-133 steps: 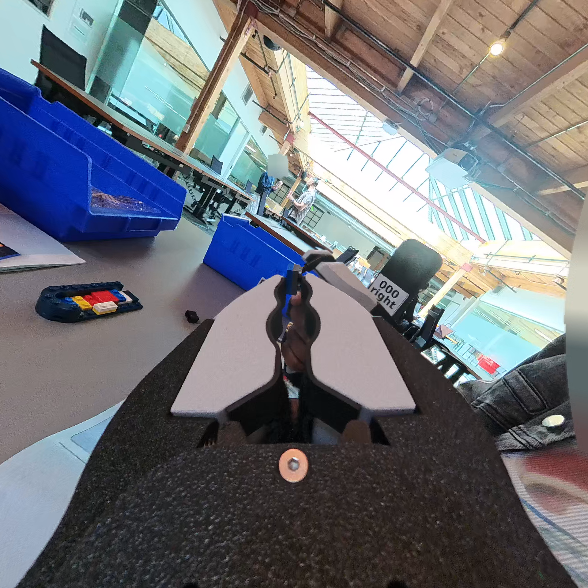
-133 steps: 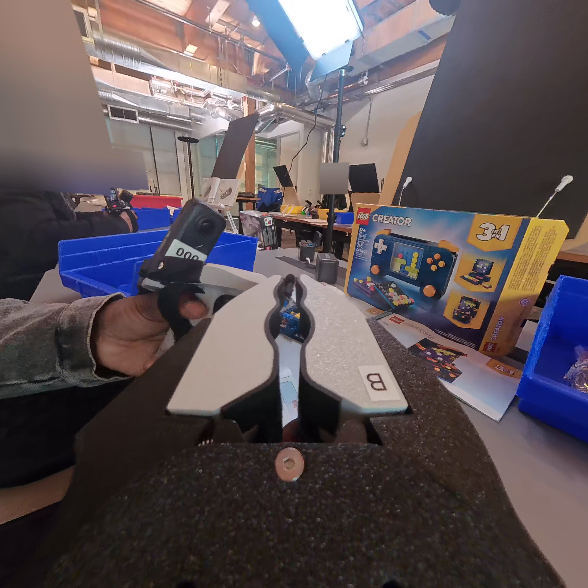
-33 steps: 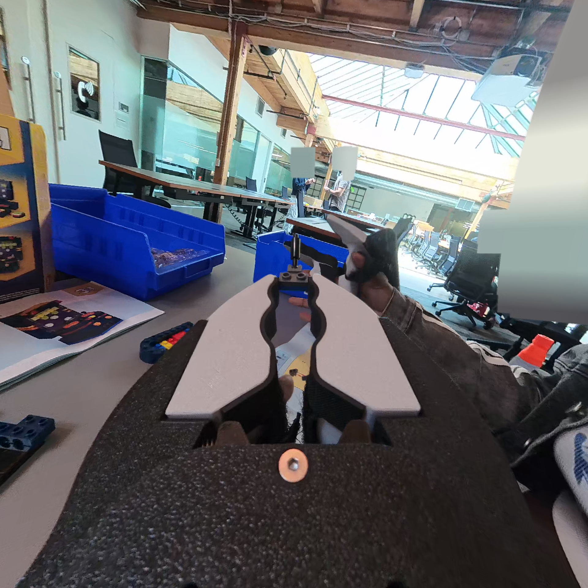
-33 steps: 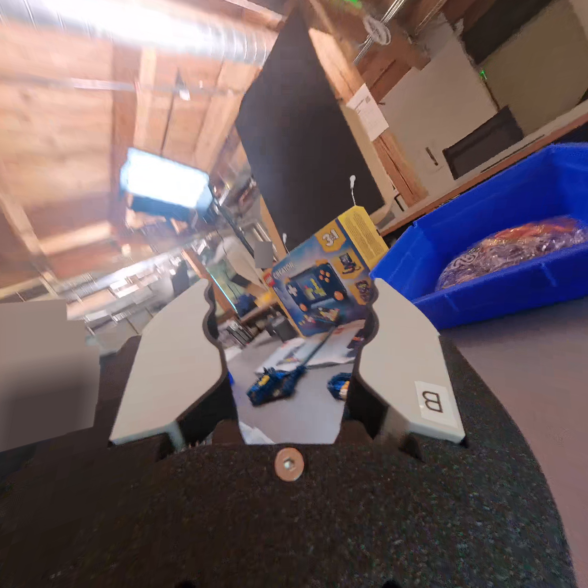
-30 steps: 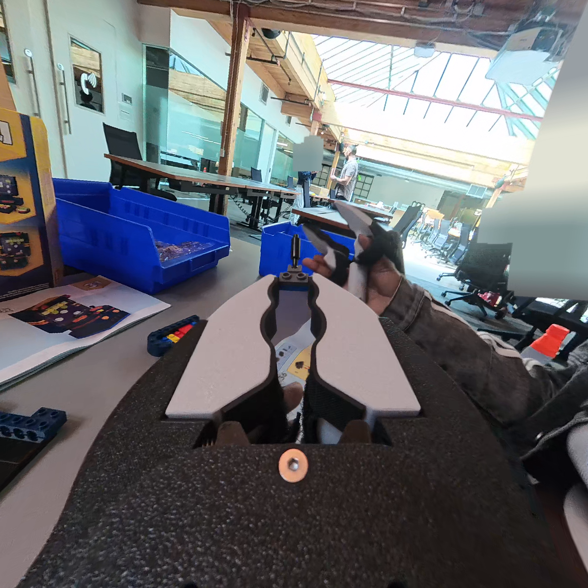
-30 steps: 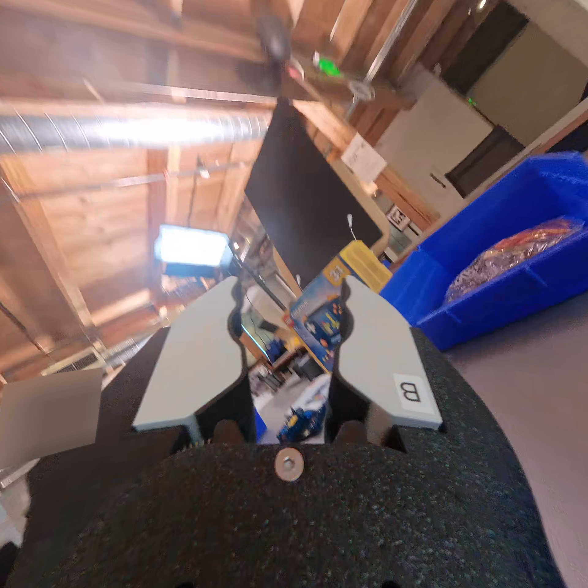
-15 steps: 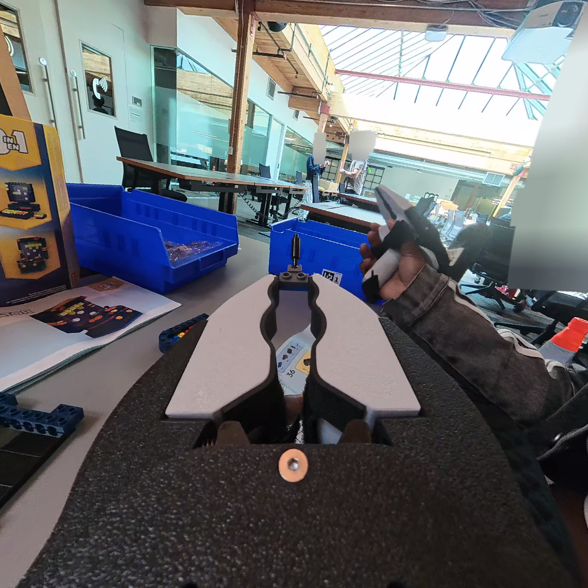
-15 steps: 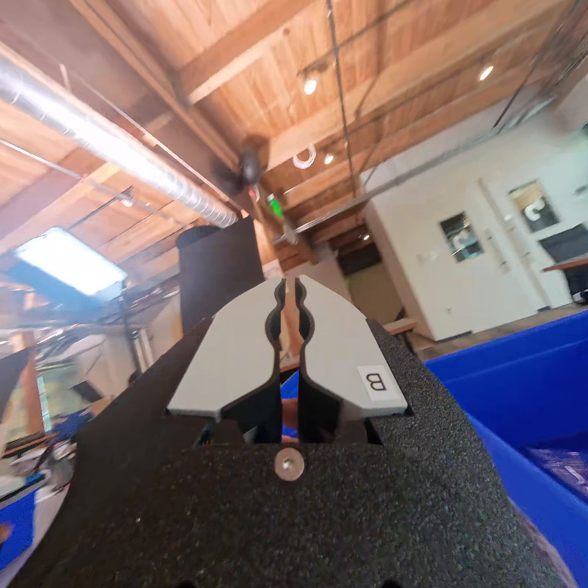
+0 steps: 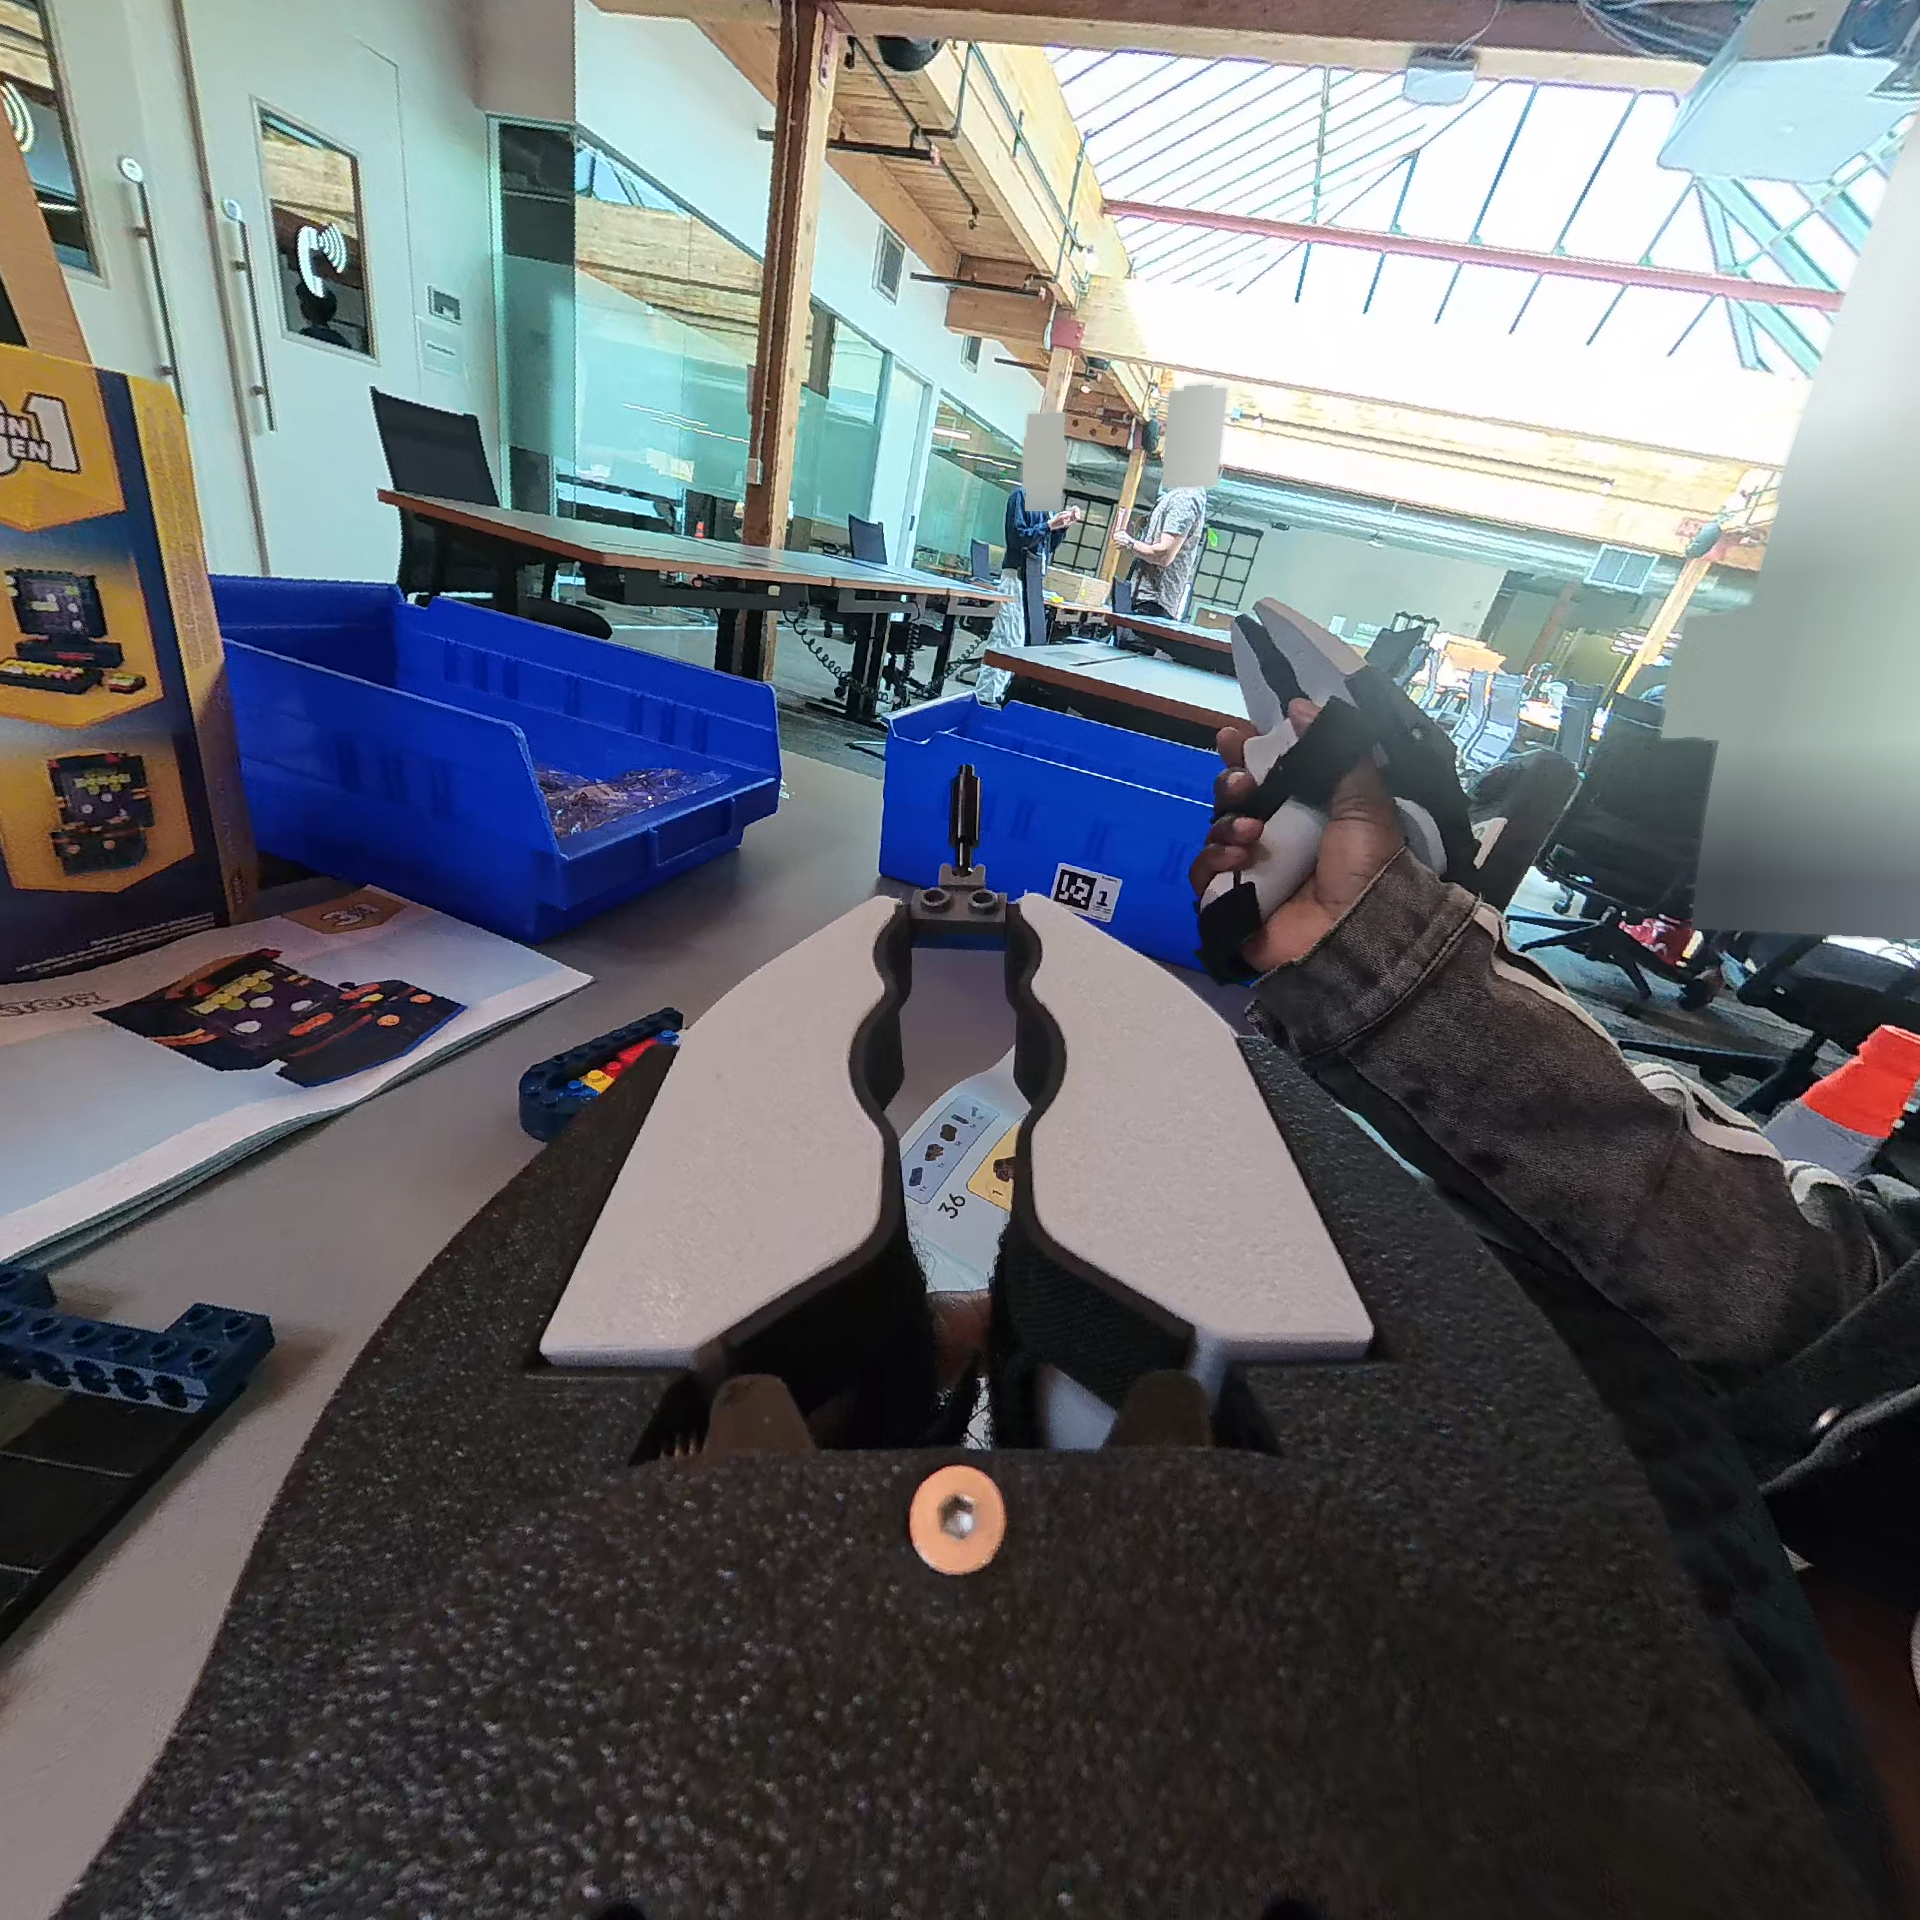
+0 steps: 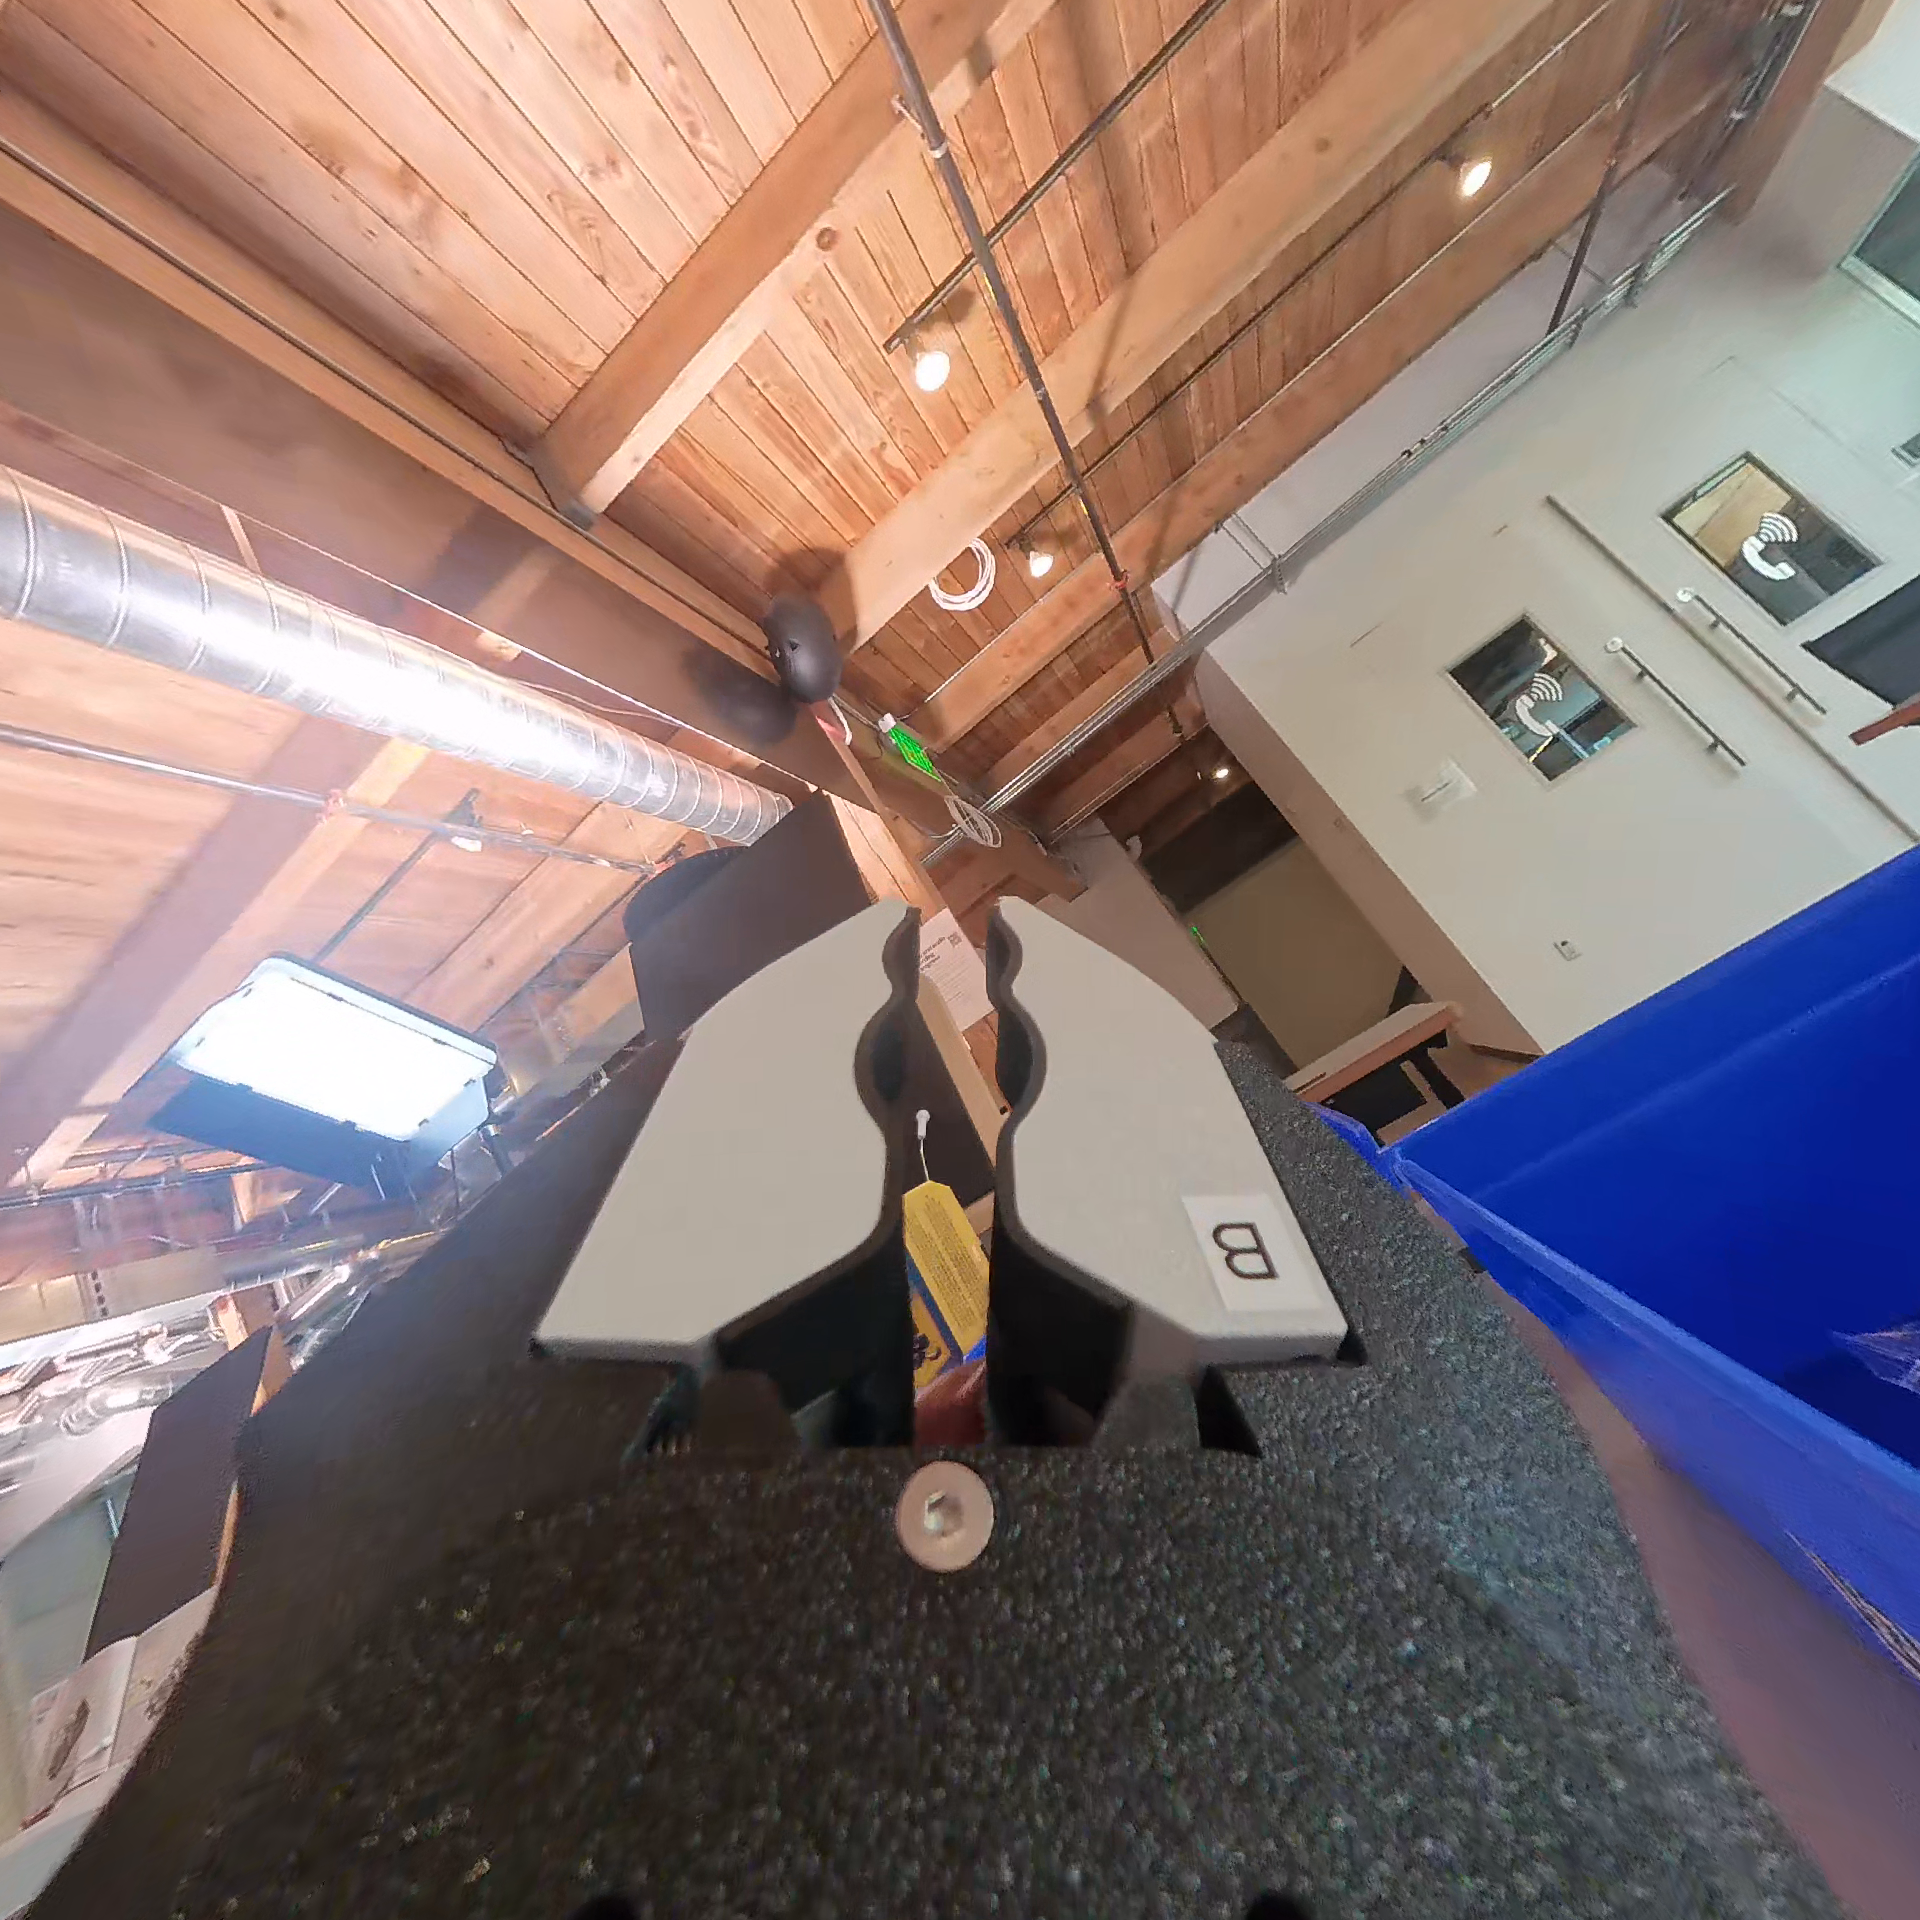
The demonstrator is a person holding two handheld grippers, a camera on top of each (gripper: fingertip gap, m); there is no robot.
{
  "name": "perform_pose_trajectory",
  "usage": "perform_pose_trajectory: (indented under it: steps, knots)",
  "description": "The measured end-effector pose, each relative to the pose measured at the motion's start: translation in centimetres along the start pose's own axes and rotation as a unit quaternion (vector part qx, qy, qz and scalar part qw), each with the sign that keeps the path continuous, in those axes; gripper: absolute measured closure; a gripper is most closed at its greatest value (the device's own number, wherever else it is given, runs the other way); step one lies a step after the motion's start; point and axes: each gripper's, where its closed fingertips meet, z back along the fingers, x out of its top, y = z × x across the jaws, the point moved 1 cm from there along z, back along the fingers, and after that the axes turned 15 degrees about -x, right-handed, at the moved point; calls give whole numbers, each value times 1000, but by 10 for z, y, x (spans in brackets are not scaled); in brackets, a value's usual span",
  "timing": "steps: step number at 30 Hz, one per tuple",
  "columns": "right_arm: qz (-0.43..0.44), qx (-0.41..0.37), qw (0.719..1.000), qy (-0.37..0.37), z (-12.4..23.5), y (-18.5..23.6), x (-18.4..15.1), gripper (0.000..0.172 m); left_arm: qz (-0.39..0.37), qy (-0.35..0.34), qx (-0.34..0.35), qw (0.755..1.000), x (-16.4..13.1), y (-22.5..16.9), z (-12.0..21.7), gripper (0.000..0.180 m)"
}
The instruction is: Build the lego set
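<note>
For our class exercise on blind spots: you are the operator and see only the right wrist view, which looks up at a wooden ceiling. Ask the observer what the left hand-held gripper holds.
Observer: The left hand-held gripper is shut on a small grey studded piece, with a black pin standing upright on it.
Operator: What lies on the table near it?
Observer: An open instruction booklet lies to its left, and a dark blue brick assembly sits beside the booklet.
Operator: Where is my own gripper?
Observer: The right hand-held gripper is raised in a hand, tips pointing upward, just right of a blue bin.
</note>
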Motion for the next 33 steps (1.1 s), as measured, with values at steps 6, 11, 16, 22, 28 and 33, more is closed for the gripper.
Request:
perform_pose_trajectory:
  steps: [6,11,16,22,28,33]
  knots:
    - [2,1,1000,1,1,1,0,159,-3,5,2,1000,-1,1,0,164]
    - [7,3,1000,3,1,3,-1,159,-12,18,3,1000,-4,0,-1,164]
    - [85,54,993,55,-3,28,-27,151,-59,74,22,995,-14,2,-3,164]
    - [374,207,724,542,45,23,-178,137,-115,134,28,984,-28,0,-8,164]
    - [457,215,525,685,69,-35,-221,130,-124,155,27,980,-32,0,-8,164]
    - [426,218,560,676,71,-38,-236,136,-124,164,29,978,-36,2,-8,164]
